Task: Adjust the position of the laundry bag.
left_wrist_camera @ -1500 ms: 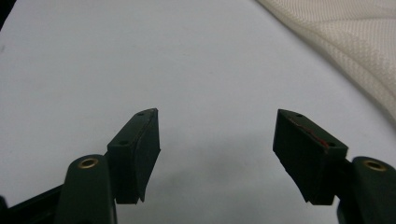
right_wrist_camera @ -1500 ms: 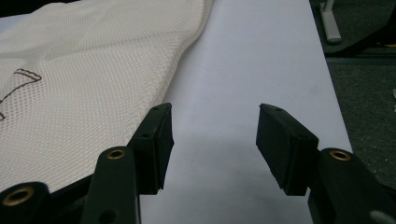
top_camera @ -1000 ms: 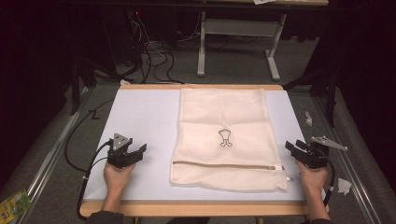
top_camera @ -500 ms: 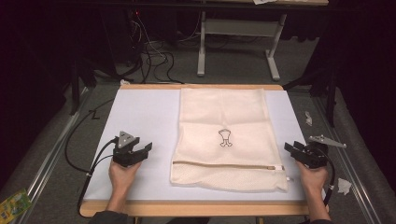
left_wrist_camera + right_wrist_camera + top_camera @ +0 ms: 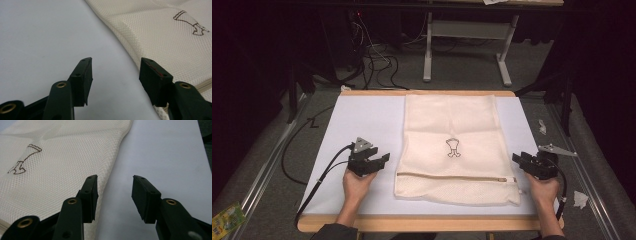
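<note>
A cream mesh laundry bag [image 5: 452, 130] lies flat on the white sheet [image 5: 362, 120], with a zipper [image 5: 457, 176] near its front end and a small brown printed figure [image 5: 453, 148]. My left gripper [image 5: 383, 160] hovers just left of the bag's left edge, pointing at it. In the left gripper view its jaws [image 5: 115, 72] stand apart over bare sheet, the bag [image 5: 170, 40] beside the right-hand one. My right gripper [image 5: 516, 159] sits at the bag's right edge near the zipper end. Its jaws [image 5: 114, 192] straddle that edge of the bag [image 5: 62, 170]. Both pairs of jaws have just been closing; no pad presses on anything.
The wooden table edge [image 5: 427, 224] runs along the front. Black cables [image 5: 377, 65] and a grey desk frame [image 5: 428, 50] lie on the floor behind. Paper scraps [image 5: 581, 199] lie at the right, a green packet [image 5: 224, 220] at the bottom left.
My left gripper has moved right, closer to the bag's left edge. The right hand has stayed at the bag's right edge.
</note>
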### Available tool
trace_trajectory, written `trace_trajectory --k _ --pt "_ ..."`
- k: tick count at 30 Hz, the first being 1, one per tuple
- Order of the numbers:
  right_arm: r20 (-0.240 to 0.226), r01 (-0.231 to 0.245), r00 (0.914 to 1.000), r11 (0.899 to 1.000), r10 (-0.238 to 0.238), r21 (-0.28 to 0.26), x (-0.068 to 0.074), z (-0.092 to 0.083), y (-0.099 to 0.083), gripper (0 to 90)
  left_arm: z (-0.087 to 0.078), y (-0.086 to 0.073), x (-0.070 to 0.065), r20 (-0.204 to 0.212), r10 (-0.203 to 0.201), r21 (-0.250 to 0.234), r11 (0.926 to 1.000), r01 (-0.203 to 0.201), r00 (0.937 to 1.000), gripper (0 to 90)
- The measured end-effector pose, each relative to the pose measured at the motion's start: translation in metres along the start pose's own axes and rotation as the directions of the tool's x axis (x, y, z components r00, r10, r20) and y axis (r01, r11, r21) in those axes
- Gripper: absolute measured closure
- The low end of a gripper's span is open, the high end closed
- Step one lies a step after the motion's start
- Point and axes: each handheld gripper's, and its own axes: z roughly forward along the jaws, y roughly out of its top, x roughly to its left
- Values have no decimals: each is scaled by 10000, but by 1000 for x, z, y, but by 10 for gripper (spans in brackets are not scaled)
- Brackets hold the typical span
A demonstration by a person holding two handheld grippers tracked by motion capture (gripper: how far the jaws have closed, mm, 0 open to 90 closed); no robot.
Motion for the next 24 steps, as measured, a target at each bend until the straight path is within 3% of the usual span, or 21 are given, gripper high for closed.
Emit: trace_trajectory --k 7,10,13,15,20,24 --pt "-69 42 10000 9998 -41 179 8 4 4 578 12 9 -15 410 -131 203 9997 123 9991 418" --pt "-80 110 9999 9995 -108 304 10 7 5 578 18 13 -19 283 -53 372 9993 42 9996 408" --pt "-61 170 9998 9990 -168 416 12 9 6 574 21 16 -21 355 -180 422 9990 165 9992 404" --pt "-33 222 9998 9987 -221 466 14 10 8 569 24 17 -21 409 -525 403 9979 509 9978 398" --pt "77 342 9994 9973 -348 650 18 15 12 552 34 22 -31 285 -239 649 9976 220 9993 386" --pt "216 342 9991 9961 -361 817 19 20 14 539 45 25 -38 248 -229 879 9959 206 9994 385"
